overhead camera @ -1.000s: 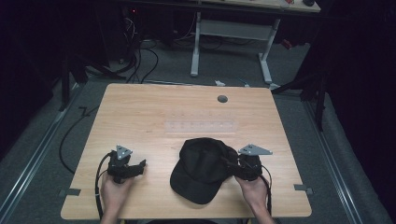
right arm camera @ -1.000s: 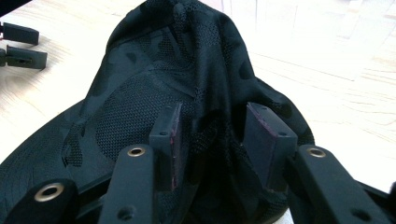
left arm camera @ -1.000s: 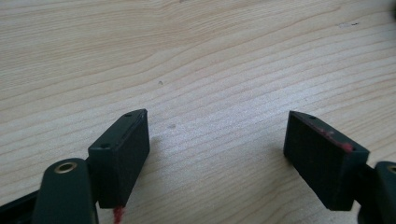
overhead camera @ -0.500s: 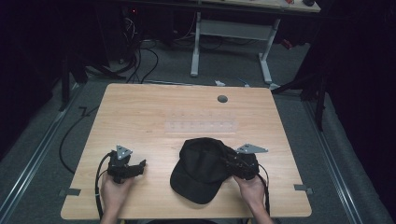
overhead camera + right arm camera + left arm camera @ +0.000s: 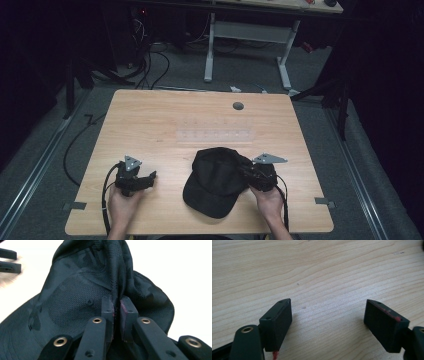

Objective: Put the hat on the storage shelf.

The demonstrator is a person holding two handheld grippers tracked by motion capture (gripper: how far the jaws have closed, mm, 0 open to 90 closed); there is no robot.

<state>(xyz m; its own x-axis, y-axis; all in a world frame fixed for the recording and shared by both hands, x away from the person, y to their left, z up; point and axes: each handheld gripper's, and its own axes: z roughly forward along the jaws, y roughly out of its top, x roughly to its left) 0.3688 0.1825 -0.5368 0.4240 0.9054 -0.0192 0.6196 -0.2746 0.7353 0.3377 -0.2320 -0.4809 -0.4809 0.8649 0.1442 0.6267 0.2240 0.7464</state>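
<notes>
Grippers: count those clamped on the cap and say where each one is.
1. The right gripper is shut on a fold of the black cap at its right side; the left gripper sits open over bare table, apart from the cap.

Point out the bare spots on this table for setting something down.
Free: the table's whole far half beyond the clear strip, and the patch between the left claw and the cap. Crowded: the near right, where the right claw pinches the cap.

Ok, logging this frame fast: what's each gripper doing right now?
Left gripper: open, nothing between its jaws, over bare table.
Right gripper: shut on a fold of the black cap.
</notes>
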